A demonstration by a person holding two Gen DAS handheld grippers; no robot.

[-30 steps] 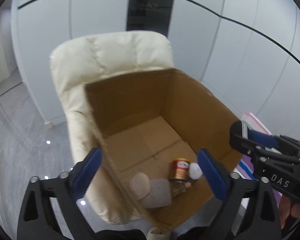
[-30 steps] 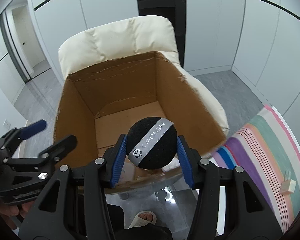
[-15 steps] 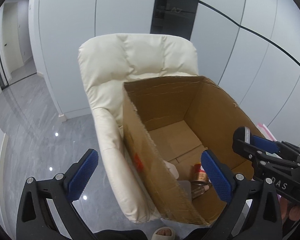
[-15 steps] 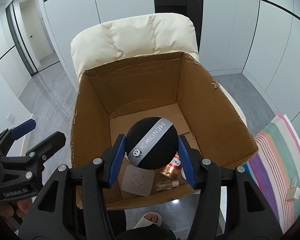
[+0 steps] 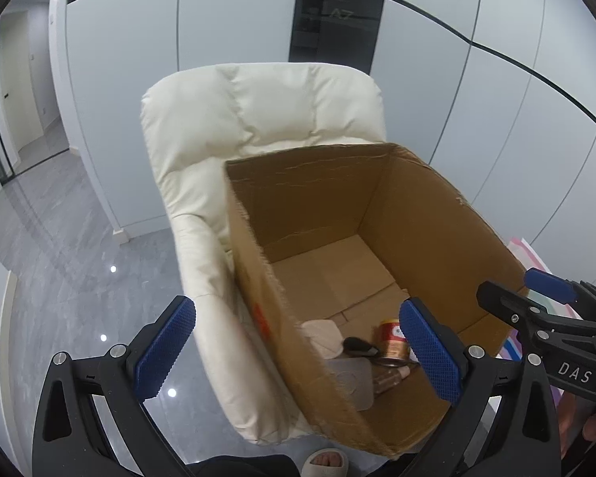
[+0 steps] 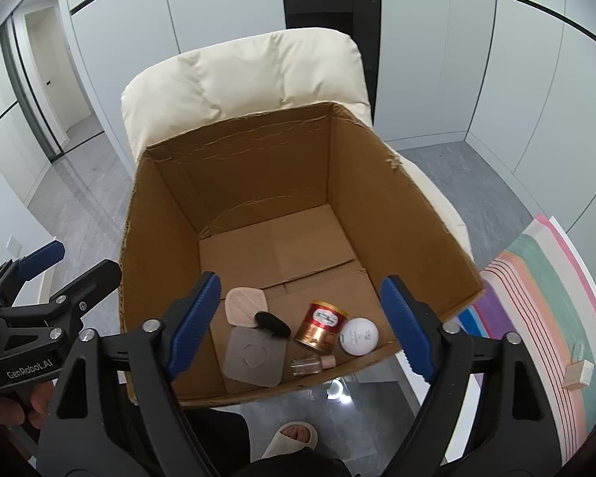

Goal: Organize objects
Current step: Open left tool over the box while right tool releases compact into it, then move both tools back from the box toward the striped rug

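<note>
An open cardboard box (image 6: 377, 183) stands on a cream armchair (image 6: 250, 79). My right gripper (image 6: 300, 278) hovers over the box's near end, its jaws opening with nothing between them. Below it a black round puff (image 6: 273, 324) lies on the box floor, leaning on a beige puff (image 6: 242, 306) and a grey square pad (image 6: 254, 357). Beside them are a red can (image 6: 322, 326), a white round jar (image 6: 359, 336) and a small glass bottle (image 6: 310, 365). My left gripper (image 5: 297, 304) is open and empty, astride the left wall of the box (image 5: 417, 218).
A striped mat (image 6: 544, 298) with a small carton (image 6: 578, 373) lies to the right of the chair. The person's slippered foot (image 6: 294, 437) is on the glossy grey floor in front of the box. White wall panels stand behind the chair.
The right gripper's jaws spread and let go of the black puff, which dropped onto the box floor. The left wrist view swung left, off the box's inside and over its left wall.
</note>
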